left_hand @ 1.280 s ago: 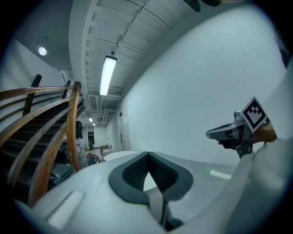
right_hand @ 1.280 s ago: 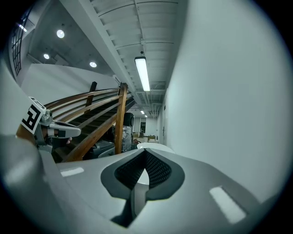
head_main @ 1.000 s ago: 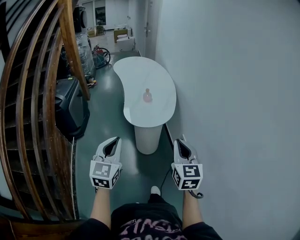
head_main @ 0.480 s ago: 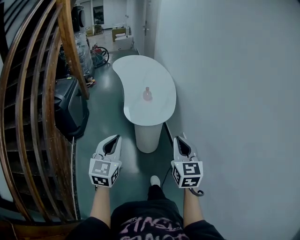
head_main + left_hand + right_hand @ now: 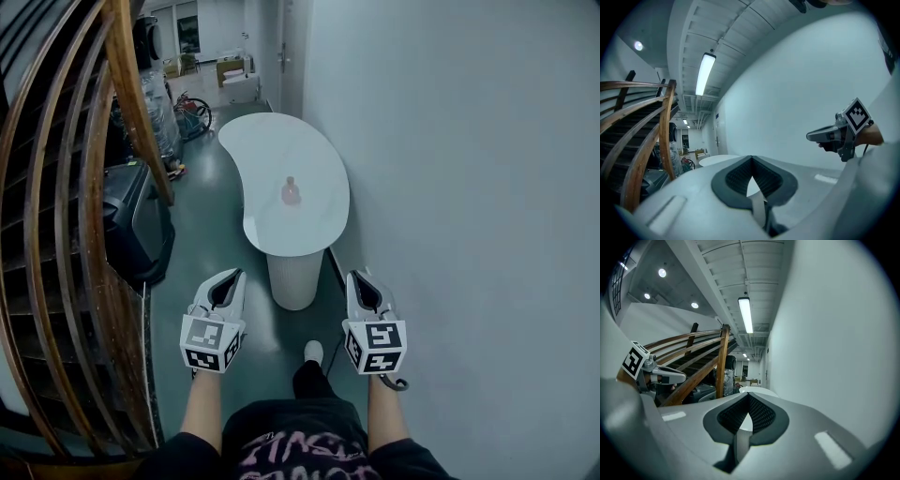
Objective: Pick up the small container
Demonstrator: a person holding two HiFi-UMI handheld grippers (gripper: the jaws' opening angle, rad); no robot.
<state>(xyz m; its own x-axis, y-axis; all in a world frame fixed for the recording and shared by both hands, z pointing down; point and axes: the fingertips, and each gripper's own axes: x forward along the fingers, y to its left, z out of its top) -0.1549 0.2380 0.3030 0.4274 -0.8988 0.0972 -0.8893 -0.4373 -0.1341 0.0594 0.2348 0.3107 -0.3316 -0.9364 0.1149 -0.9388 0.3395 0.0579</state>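
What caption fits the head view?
Left gripper and right gripper, both shut, face a small pink container on a white table.

Left gripper [image 5: 228, 278], right gripper [image 5: 358, 278], both closed

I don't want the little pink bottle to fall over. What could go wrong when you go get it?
The small pink container stands alone on the smooth white table, far ahead; a bump could tip it. The left gripper and right gripper both have their jaws together, so reaching in without opening them might knock it over. The passage between the wall and the wooden stair railing looks narrow, so an arm could catch.
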